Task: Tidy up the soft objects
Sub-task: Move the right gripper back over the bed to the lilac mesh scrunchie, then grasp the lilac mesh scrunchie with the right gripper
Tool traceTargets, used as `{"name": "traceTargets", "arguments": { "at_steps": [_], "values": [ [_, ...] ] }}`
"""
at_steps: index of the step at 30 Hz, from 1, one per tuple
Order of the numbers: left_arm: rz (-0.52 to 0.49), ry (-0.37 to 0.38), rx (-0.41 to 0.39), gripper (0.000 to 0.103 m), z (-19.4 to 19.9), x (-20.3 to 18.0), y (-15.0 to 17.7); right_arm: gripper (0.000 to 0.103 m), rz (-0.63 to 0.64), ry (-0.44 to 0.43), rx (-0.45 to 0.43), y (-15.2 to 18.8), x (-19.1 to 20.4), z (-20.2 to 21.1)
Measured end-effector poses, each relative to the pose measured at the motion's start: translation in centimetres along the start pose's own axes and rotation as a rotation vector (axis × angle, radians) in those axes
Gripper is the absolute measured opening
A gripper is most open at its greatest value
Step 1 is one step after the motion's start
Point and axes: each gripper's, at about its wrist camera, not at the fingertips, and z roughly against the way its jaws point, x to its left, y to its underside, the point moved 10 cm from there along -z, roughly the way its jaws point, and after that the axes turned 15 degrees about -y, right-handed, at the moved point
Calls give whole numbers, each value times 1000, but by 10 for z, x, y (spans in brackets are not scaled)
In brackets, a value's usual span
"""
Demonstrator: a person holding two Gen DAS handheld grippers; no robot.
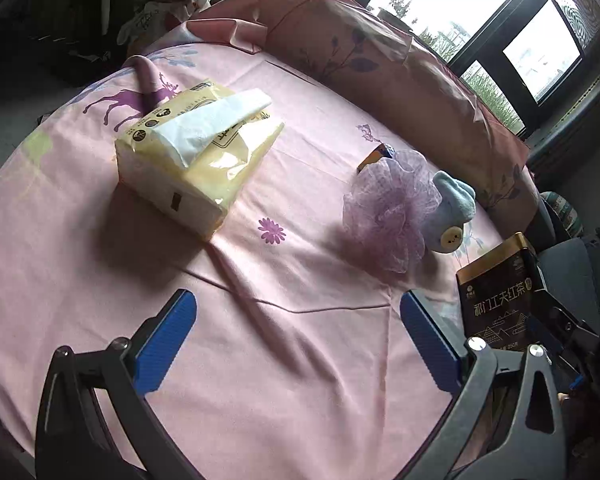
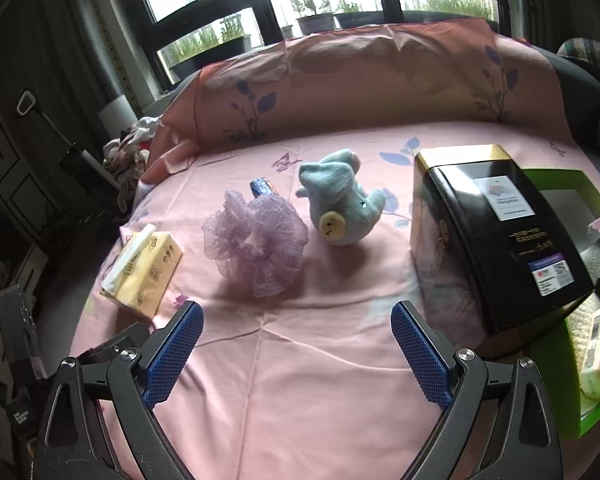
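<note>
Both hand-held grippers, left and right, hover wide open and empty over a pink bedsheet. Beyond them a lilac mesh pouf lies just beside a blue plush toy, its length running away toward the pillow. A tissue pack sits well apart, long axis diagonal.

Left gripper, right gripper: black triangular-cutout linkage arms, silver pivot screws, blue ribbed finger pads.

One tissue pack, one mesh pouf, one plush toy, perhaps two boxes.
</note>
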Motion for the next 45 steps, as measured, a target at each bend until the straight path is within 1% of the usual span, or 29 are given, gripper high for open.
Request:
{"name": "traceTargets", "arguments": {
  "at_steps": [2,4,7,9,13,16,17,18,19,20,21,23,24,26,28,30,34,36,39,42,43,44,45],
  "values": [
    [11,-13,-20,102,4,7,-4,95,-23,-17,31,-1,6,-28],
    [19,3,-41,102,9,11,-8,95,-32,-8,55,-2,8,-56],
    [24,8,-43,102,10,15,-10,95,-36,65,118,1,6,-94],
    [17,-3,-34,102,8,16,-10,95,-36,89,133,0,4,-113],
    [1,-18,-37,102,6,18,-11,95,-65,132,118,-5,-10,-137],
    [-20,-53,-68,102,9,24,-14,95,-44,202,137,-5,-22,-145],
    [-28,-64,-81,102,10,25,-16,90,-26,212,136,-5,-23,-147],
    [-31,-80,-87,102,9,28,-17,82,-11,214,138,-5,-25,-148],
    [-31,-95,-89,102,8,30,-17,76,-4,212,142,-4,-26,-150],
    [-25,-105,-89,102,7,32,-18,68,5,213,144,-3,-27,-151],
    [-16,-109,-85,102,6,35,-18,64,22,224,136,-4,-27,-150],
    [-5,-102,-72,102,3,37,-18,22,43,212,125,-6,-23,-145],
    [-2,-94,-63,102,2,37,-18,19,32,190,122,-6,-20,-144],
    [7,-80,-53,102,1,38,-17,17,23,144,116,-4,-13,-133],
    [19,-77,-49,102,1,39,-17,16,51,116,124,1,-4,-118],
    [21,-78,-47,102,2,38,-17,16,81,68,129,6,10,-104],
    [18,-80,-44,102,2,36,-15,16,103,-39,170,28,32,-62],
    [7,-77,-36,102,0,33,-12,16,104,-81,208,42,39,-46],
    [-27,-77,-22,102,0,27,-7,16,99,-122,277,65,45,-34],
    [-67,-68,-28,102,2,19,-2,16,75,-129,341,87,39,-25],
    [-75,-61,-27,102,2,16,-1,17,70,-123,347,89,38,-23],
    [-82,-55,-22,102,2,13,1,25,63,-113,339,89,35,-21],
    [-88,-51,-17,102,1,11,3,41,48,-112,319,87,33,-15]
  ]
}}
